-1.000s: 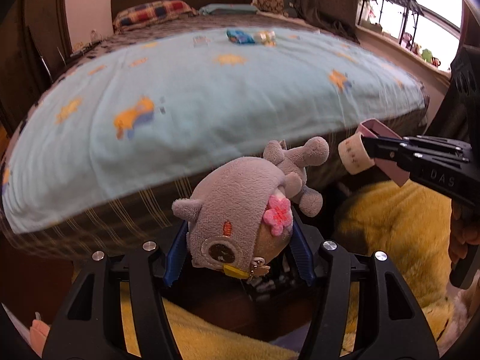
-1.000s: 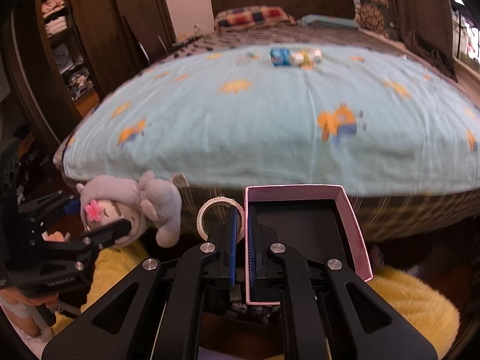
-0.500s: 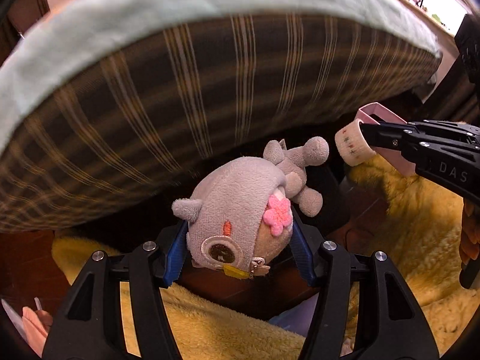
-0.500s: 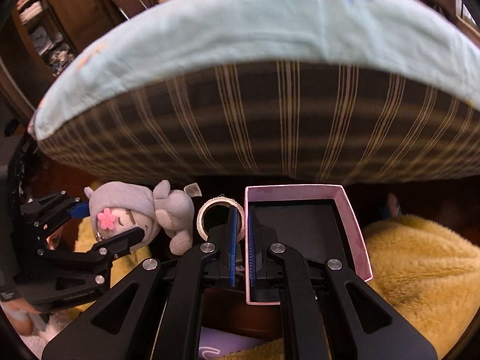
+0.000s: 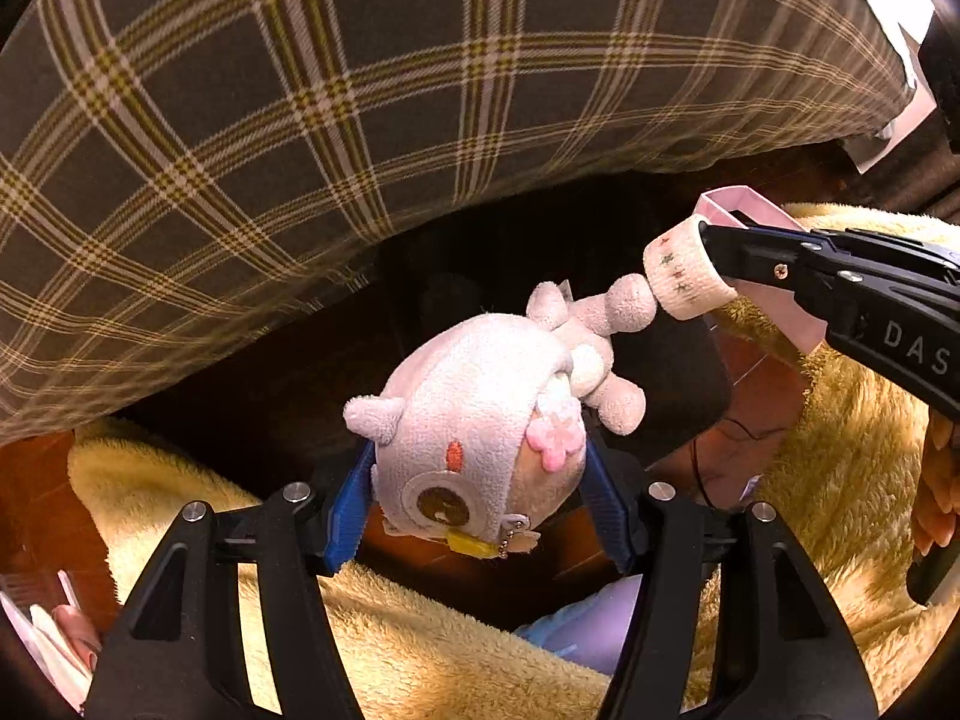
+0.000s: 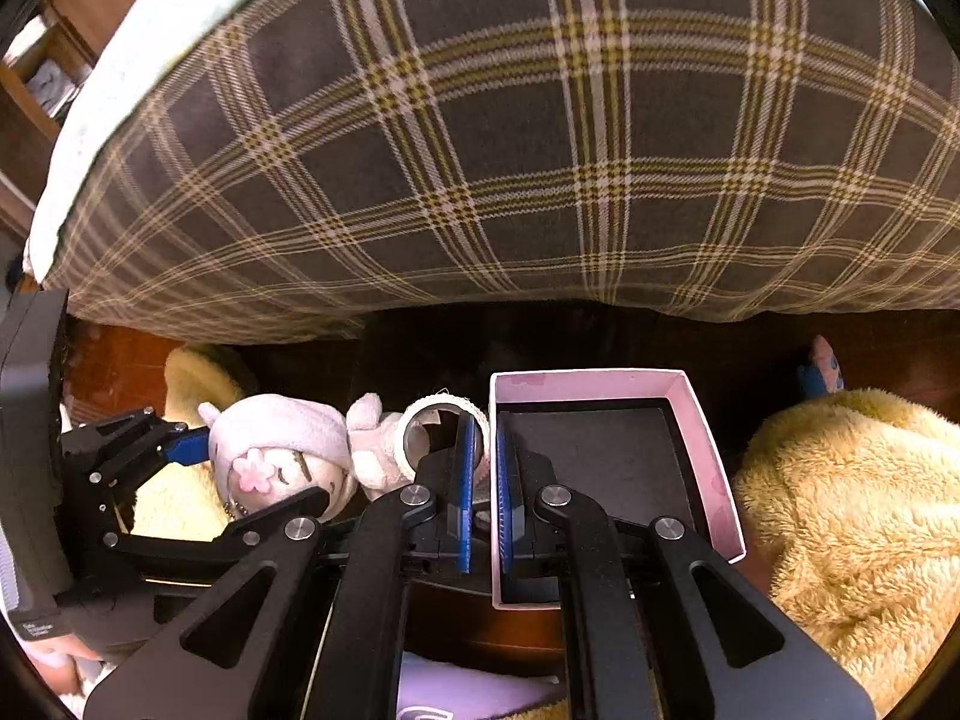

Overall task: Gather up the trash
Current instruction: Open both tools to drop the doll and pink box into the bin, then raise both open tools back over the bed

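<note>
My left gripper is shut on a grey plush doll with a pink flower, held by its head. The doll also shows in the right wrist view. My right gripper is shut on the wall of a pink box together with a roll of patterned tape. In the left wrist view the tape roll and box sit at the tip of the right gripper, touching the doll's foot. Both grippers hang low in front of the bed's side.
The plaid side of the bed fills the upper view, with a dark gap under it. Yellow fluffy fabric lies right and below. A lilac object lies underneath. Red-brown floor shows left.
Both grippers have dropped and moved closer to the bed: the bed top has gone out of sight and the plaid side now fills the views. Both still hold the same things.
</note>
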`<state>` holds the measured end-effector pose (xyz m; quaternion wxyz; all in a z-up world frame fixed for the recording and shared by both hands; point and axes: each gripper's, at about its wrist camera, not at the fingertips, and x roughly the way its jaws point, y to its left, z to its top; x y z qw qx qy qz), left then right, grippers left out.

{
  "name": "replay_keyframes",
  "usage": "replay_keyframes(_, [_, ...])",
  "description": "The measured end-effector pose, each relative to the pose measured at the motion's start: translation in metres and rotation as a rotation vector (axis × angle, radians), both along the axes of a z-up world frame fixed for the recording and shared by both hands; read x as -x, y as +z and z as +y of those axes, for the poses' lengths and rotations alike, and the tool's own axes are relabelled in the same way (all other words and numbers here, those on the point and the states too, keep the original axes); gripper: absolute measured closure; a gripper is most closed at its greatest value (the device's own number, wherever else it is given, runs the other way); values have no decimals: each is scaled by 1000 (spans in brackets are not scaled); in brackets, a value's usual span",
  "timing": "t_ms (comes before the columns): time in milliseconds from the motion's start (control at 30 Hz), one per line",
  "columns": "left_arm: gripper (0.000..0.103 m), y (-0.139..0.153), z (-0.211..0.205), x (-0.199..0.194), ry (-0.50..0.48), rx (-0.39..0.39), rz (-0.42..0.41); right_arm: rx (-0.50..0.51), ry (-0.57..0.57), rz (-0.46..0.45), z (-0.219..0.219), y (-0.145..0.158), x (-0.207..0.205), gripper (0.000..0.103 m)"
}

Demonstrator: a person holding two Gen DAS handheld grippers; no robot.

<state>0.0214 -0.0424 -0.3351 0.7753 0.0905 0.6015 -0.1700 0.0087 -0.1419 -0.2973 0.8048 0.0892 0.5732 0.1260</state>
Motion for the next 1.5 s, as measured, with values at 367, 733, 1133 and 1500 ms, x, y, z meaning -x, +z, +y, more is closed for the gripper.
replay_keyframes(367, [27, 12, 6, -6, 35, -2, -26, -14, -20, 9, -7, -12, -15, 44])
replay_keyframes(733, [22, 35, 9, -6, 47, 18, -81, -9, -45, -36, -15, 9, -16, 44])
replay_keyframes(1133, [22, 80, 9, -2, 31, 68, -165, -41, -66, -133, -26, 63, -15, 41])
replay_keyframes(1500, [22, 157, 17, -14, 34, 120, -338, 3, -68, -339, -43, 149, -33, 37])
